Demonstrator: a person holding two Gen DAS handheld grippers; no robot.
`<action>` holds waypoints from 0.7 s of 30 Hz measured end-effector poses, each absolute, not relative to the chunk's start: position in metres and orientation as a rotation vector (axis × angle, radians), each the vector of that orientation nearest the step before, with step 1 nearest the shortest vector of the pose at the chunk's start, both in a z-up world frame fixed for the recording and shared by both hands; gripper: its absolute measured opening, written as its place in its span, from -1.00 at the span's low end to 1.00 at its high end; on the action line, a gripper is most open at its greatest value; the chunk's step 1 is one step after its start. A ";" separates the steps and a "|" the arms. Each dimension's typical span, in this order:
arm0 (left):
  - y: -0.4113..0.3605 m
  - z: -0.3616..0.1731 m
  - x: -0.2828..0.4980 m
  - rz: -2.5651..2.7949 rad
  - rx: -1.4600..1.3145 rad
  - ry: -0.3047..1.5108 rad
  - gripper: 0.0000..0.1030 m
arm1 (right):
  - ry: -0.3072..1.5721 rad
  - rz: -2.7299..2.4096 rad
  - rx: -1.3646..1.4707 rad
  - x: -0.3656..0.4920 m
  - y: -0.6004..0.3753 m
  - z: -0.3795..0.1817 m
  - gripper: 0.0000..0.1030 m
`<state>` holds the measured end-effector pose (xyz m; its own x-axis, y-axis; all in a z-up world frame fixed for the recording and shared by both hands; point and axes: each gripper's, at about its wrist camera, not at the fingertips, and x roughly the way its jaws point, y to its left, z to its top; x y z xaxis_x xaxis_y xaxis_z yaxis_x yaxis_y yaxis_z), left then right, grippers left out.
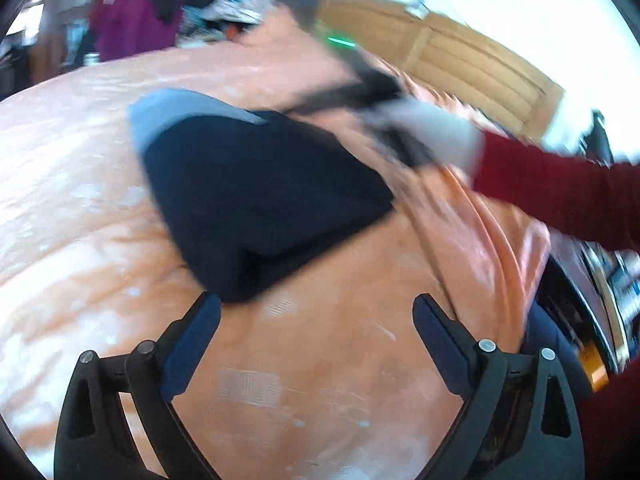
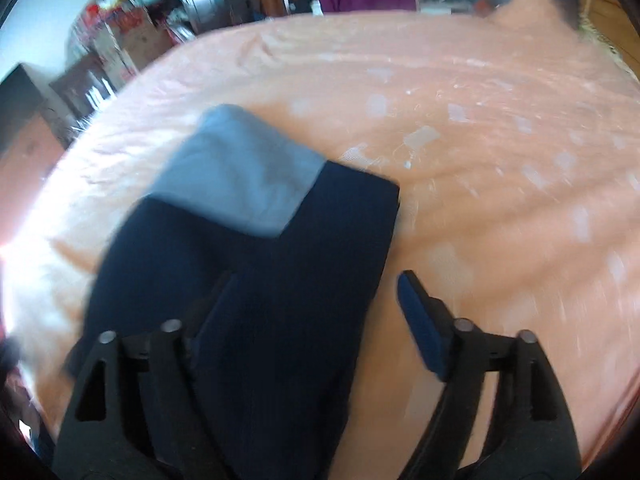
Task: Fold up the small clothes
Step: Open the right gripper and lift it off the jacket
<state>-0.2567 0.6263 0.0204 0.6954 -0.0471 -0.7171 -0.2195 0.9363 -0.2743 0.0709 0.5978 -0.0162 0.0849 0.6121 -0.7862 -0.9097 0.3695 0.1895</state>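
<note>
Peach-orange bedsheet (image 1: 100, 200) covers the whole bed, wrinkled and dotted with faded pale patches. Sitting on it is a folded piece of clothing (image 1: 256, 192) — mostly dark navy with a light blue-grey panel at one end. It lies flat on the sheet as a neat, roughly rectangular bundle.

The left gripper (image 1: 316, 312) hangs over bare sheet just beside the near corner of the clothing, its fingers spread wide with nothing between them. One blue-padded fingertip sits right next to the navy corner, but I can't tell if it's touching.

The right gripper (image 2: 316, 292) is over the navy end of the bundle, also spread wide and holding nothing. In the right wrist view one finger overlaps the dark fabric and the other is out over the sheet, so the long edge of the clothing runs between the 2. Whether it's in contact with the fabric is impossible to say — everything's quite blurred.

From the left wrist view you can see the person's hand (image 1: 444, 136) in a white glove gripping the right tool, with a dark red sleeve (image 1: 560, 196) coming in from the side. A wooden headboard (image 1: 460, 56) stands behind the bed, and a purple garment (image 1: 132, 28) hangs past the far edge among some clutter.
</note>
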 end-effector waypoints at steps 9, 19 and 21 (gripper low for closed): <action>0.684 -0.010 -0.267 0.583 -0.464 0.923 1.00 | 0.903 1.083 -0.432 -0.056 0.464 -0.037 0.91; 0.687 -0.051 -0.253 0.692 -0.481 1.025 1.00 | 0.988 0.899 -0.450 -0.056 0.465 -0.090 1.00; 0.690 -0.053 -0.250 0.695 -0.481 1.002 1.00 | 0.999 0.906 -0.452 -0.052 0.467 -0.088 1.00</action>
<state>-0.2498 0.6901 -0.0535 0.3573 0.3038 -0.8832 -0.7206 0.6912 -0.0538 -0.0521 0.4669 -0.0883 0.2340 0.4400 -0.8670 -0.8201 0.5682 0.0671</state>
